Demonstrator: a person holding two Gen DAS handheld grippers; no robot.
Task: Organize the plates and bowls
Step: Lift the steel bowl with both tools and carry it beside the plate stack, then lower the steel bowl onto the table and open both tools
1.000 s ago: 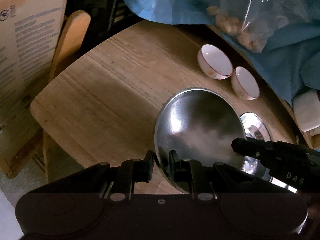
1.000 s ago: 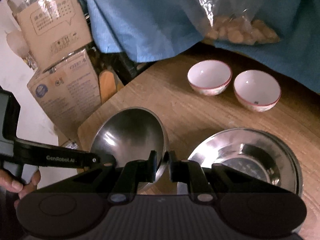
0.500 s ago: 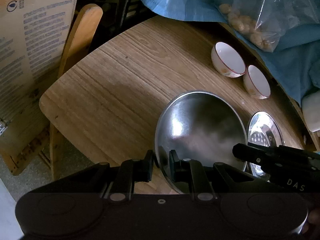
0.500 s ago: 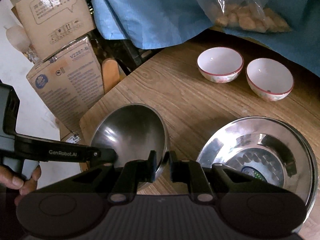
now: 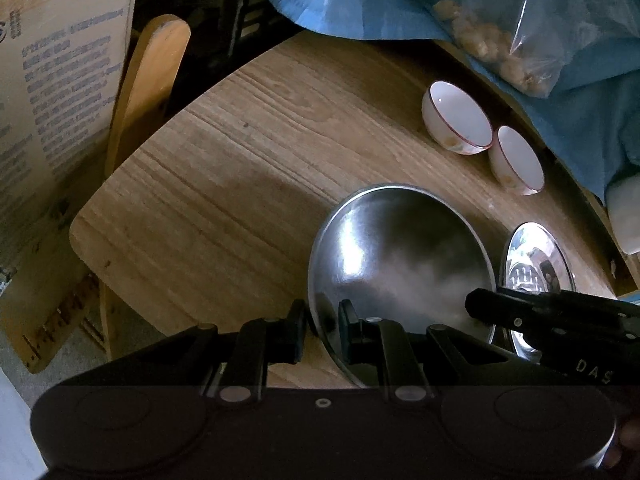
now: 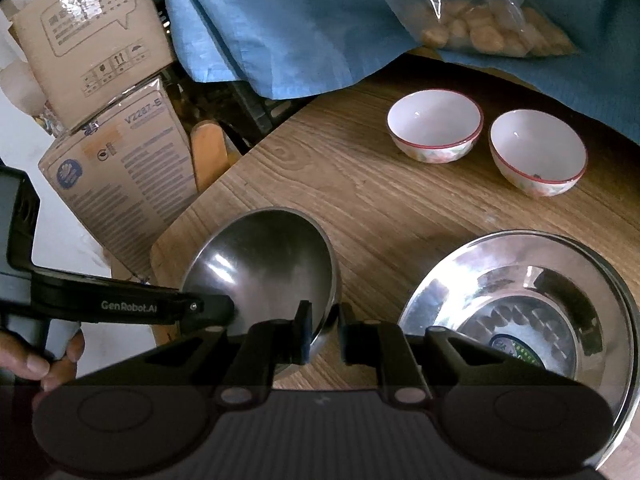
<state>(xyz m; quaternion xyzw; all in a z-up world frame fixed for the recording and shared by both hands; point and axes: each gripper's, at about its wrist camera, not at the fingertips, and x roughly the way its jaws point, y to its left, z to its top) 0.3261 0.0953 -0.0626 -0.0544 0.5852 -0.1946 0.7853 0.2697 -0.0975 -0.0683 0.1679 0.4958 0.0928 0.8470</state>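
A steel bowl [image 5: 400,256] is held above the wooden table [image 5: 240,168] by both grippers. My left gripper [image 5: 322,330] is shut on its near left rim. My right gripper [image 6: 323,330] is shut on the bowl's [image 6: 264,264] right rim; it also shows in the left wrist view [image 5: 500,308]. A stack of larger steel bowls [image 6: 520,304] sits on the table to the right, seen too in the left wrist view [image 5: 532,264]. Two white bowls with red rims [image 6: 434,124] [image 6: 538,150] stand side by side at the back.
A blue cloth [image 6: 300,28] drapes over the table's back edge, with a clear bag of pale food pieces [image 6: 492,32] on it. Cardboard boxes [image 6: 116,168] and a wooden chair back [image 5: 148,80] stand left of the table. The table's left corner [image 5: 80,228] is close by.
Both grippers kept hold of the steel bowl and shifted slightly with it; the white bowls and stacked bowls appear a little farther right in the views.
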